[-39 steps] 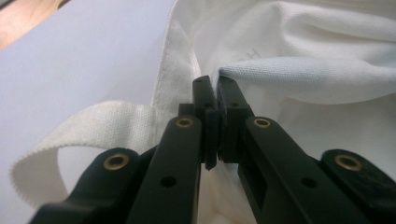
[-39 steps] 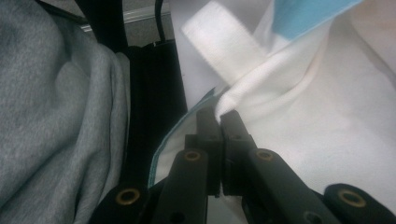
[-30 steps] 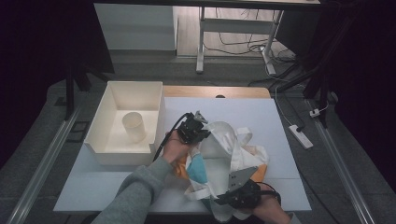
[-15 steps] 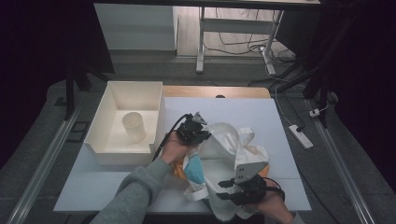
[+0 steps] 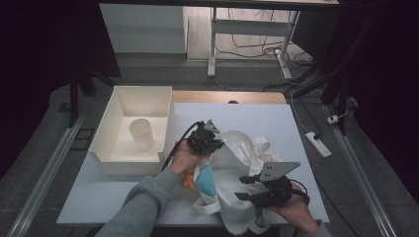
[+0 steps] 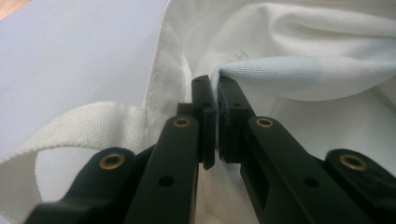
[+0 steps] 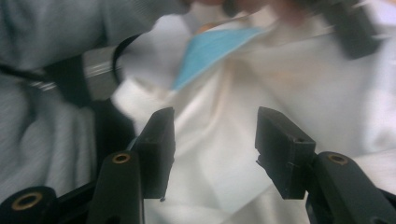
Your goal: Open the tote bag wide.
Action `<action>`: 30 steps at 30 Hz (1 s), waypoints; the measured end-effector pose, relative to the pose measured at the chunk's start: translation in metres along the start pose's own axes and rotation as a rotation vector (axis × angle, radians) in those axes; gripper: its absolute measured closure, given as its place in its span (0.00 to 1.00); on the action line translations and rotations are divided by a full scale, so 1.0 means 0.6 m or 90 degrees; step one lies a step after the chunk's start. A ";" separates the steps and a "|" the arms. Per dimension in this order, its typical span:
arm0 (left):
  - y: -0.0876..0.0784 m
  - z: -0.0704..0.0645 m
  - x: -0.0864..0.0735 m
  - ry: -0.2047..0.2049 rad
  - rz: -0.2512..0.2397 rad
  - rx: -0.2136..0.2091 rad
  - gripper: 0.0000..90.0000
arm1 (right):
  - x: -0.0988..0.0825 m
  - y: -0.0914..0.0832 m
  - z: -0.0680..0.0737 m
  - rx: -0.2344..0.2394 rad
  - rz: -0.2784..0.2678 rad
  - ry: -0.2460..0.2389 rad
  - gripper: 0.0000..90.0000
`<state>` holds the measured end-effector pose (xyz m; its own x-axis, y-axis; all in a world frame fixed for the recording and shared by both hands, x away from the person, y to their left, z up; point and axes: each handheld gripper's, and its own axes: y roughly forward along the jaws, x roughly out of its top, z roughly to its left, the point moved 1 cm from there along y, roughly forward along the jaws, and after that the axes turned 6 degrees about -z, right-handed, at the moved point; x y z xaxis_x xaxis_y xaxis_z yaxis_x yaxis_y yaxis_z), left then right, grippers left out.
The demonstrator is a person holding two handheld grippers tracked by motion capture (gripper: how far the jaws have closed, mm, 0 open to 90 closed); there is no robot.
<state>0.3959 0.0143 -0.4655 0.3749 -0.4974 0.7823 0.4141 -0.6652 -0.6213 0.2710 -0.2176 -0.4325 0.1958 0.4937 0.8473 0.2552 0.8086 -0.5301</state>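
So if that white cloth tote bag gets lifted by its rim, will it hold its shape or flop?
Probably flop: the white cloth tote bag lies crumpled in soft folds. Where the left gripper pinches its rim, the fabric bunches, so it likely sags below that point. Its loose handle would likely dangle.

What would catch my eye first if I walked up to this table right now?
Most likely the crumpled white cloth bag near the table's front edge, with something blue and orange poking from its left side. The left gripper pinches the bag's fabric at its upper left, while the right gripper, whose jaws have just been opening, sits over the bag's lower part with nothing clamped. To the left stands a cream bin holding a pale cup.
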 end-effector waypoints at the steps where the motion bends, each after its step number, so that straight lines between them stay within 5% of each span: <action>1: 0.000 0.001 0.000 -0.001 -0.001 -0.002 0.95 | 0.002 -0.001 -0.004 -0.016 0.000 0.004 0.53; 9: 0.000 0.001 -0.002 -0.001 0.000 -0.003 0.95 | 0.021 0.010 -0.054 -0.149 0.034 0.039 0.53; 15: -0.001 0.000 -0.002 0.001 -0.002 -0.004 0.95 | 0.046 0.038 -0.078 -0.167 0.037 0.032 0.52; 18: -0.001 0.001 -0.003 0.001 -0.002 -0.007 0.95 | 0.049 0.056 -0.090 -0.195 0.070 0.021 0.52; 22: -0.001 0.001 -0.006 0.003 0.002 -0.013 0.95 | 0.033 0.066 -0.110 -0.231 0.114 0.024 0.54; 30: 0.003 -0.002 -0.008 0.006 0.006 -0.025 0.95 | -0.007 0.052 -0.120 -0.221 0.168 0.051 0.53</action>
<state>0.3937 0.0147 -0.4706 0.3710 -0.5088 0.7769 0.3771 -0.6820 -0.6267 0.3460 -0.2177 -0.4548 0.3655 0.6316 0.6837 0.4870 0.4962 -0.7188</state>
